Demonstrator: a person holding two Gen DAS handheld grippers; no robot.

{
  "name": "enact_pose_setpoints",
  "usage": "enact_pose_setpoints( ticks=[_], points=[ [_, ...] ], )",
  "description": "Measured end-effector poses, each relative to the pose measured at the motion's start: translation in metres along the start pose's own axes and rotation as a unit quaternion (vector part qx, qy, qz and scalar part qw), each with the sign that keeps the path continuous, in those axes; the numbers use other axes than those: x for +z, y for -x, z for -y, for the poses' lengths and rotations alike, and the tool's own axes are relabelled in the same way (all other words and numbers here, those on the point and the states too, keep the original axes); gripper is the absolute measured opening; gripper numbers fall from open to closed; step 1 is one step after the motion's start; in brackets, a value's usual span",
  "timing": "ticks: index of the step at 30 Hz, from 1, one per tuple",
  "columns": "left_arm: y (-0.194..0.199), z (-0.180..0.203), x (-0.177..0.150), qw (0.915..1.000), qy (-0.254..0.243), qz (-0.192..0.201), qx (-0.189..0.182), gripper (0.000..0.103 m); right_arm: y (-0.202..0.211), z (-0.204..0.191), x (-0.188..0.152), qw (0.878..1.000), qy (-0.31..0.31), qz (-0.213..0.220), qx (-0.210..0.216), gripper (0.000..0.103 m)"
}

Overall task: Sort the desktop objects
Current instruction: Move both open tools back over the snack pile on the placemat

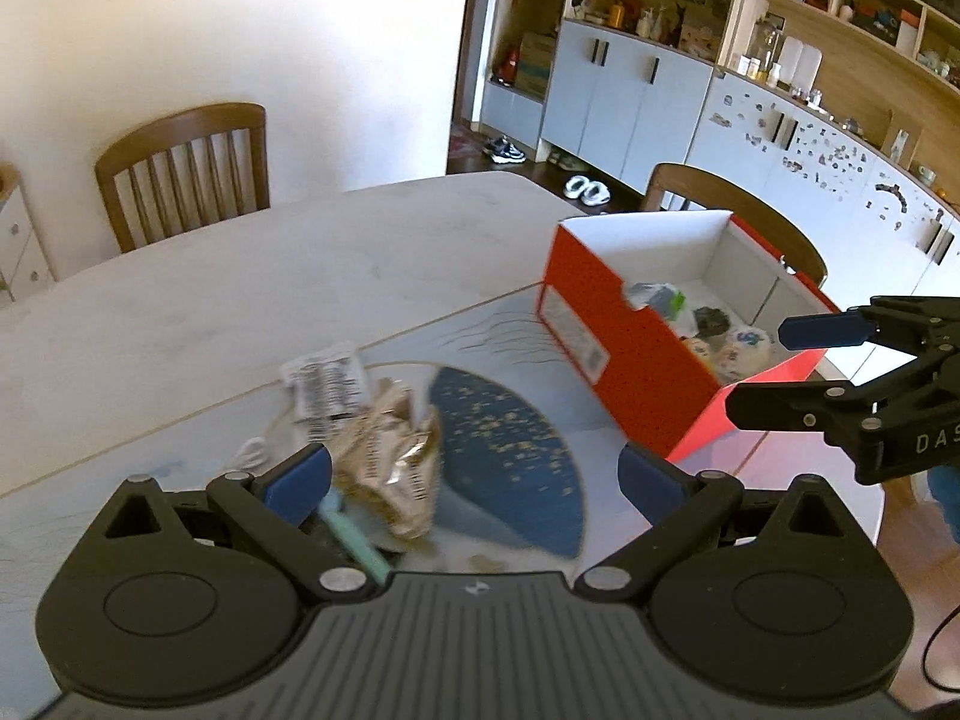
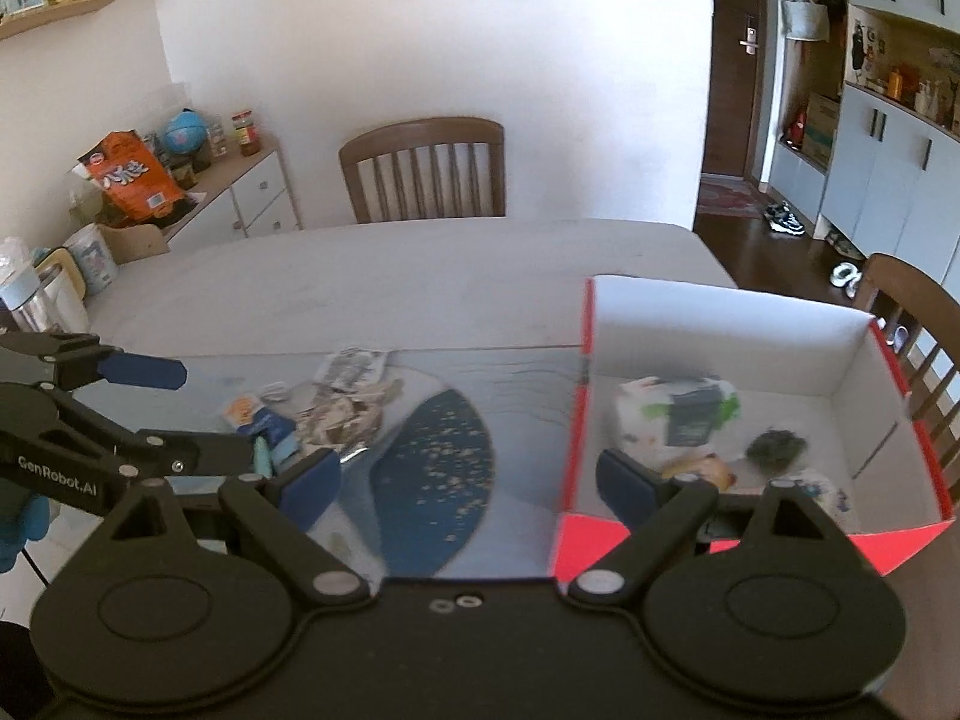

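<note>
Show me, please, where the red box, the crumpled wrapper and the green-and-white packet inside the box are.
red box (image 1: pixel 636 384): left wrist view, on its red outer side wall.
crumpled wrapper (image 1: pixel 390 450): left wrist view, on the middle of the creased foil.
green-and-white packet (image 2: pixel 672 414): right wrist view, on its blurred front face.

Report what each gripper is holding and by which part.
Nothing is held. The left gripper and the right gripper are both open, with nothing between their fingers.

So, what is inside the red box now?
Inside the red box lie a white packet with green print, a dark fuzzy lump, a yellowish item and a patterned white object. The right gripper hides the near floor.
</note>
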State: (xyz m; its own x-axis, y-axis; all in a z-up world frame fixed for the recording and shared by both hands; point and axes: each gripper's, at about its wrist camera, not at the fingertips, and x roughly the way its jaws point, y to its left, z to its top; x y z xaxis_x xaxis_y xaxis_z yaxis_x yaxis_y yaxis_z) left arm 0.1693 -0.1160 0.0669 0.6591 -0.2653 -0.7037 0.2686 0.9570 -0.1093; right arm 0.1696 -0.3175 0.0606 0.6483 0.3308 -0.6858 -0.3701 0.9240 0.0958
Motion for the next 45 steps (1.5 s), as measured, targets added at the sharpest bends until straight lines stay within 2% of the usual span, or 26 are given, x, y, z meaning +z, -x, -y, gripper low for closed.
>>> enact_pose_setpoints(
  ticks=[13,27,43,45],
  points=[
    [0.005,-0.035,-0.039,0.9996,-0.020,0.015,0.009,0.102,-0.022,-0.052,-0.007,0.999,0.032,-0.020,0.025,0.093],
    [-0.030,-0.061,-0.077,0.9971,-0.075,0.003,-0.005,0.102,-0.055,-0.091,-0.018,0.997,0.046,-0.051,0.034,0.091],
    [-0.064,-0.080,-0.097,0.9874,-0.153,0.009,-0.037,0.102,-0.102,-0.118,-0.033,0.995,0.042,-0.083,0.025,0.084],
    [-0.068,-0.080,-0.097,0.9856,-0.165,0.011,-0.037,0.102,-0.109,-0.120,-0.034,0.995,0.040,-0.090,0.025,0.079]
  ],
)
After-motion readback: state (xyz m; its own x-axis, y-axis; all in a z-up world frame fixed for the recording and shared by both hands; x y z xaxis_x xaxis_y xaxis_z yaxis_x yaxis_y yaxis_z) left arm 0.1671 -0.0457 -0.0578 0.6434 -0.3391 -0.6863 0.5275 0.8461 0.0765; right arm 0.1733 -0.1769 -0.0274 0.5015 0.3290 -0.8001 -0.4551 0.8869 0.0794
